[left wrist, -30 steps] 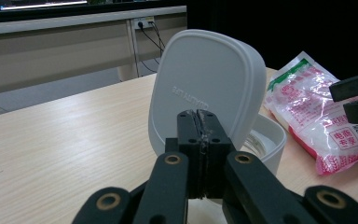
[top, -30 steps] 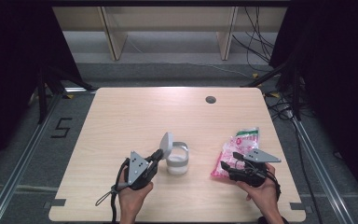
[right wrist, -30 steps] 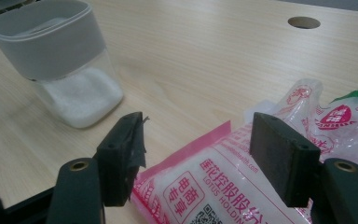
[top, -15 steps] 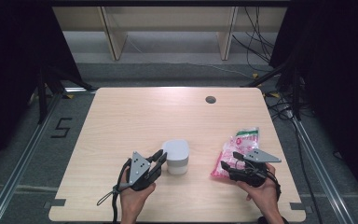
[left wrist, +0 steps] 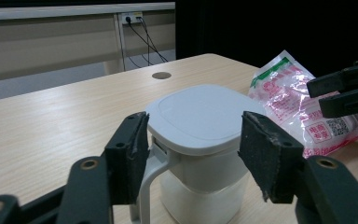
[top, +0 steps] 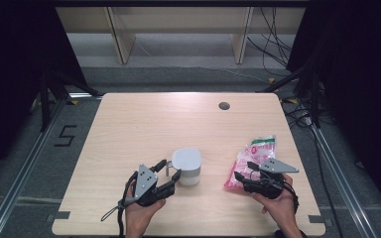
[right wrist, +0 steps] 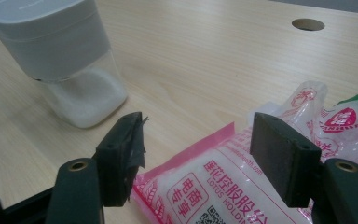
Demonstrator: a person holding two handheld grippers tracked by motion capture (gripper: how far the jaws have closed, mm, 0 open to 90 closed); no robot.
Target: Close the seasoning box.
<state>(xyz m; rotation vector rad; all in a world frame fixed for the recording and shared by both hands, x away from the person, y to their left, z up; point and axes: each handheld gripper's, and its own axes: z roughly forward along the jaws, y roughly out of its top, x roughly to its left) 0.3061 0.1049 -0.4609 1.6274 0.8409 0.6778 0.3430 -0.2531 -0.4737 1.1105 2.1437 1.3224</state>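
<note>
A white lidded container (top: 187, 166) with white powder in its clear lower part stands on the table (top: 144, 124), lid down. My left gripper (top: 169, 169) points at its handle side. Its jaws have just been opening and now stand open, one on each side of the container (left wrist: 200, 112) without touching it. A pink and white plastic bag (top: 252, 159) lies to the right. My right gripper (top: 244, 170) is open over the bag's near end (right wrist: 242, 186), the pads (right wrist: 284, 156) apart from it.
A round cable hole (top: 223, 105) sits near the table's far right edge. Beyond the table are shelf legs and cables on the floor. The right gripper (left wrist: 345, 88) shows in the left gripper view, beside the bag (left wrist: 289, 88).
The container's lid, raised a second ago, now lies flat and shut. My left gripper's jaws have opened. Both hands stay where they were.
</note>
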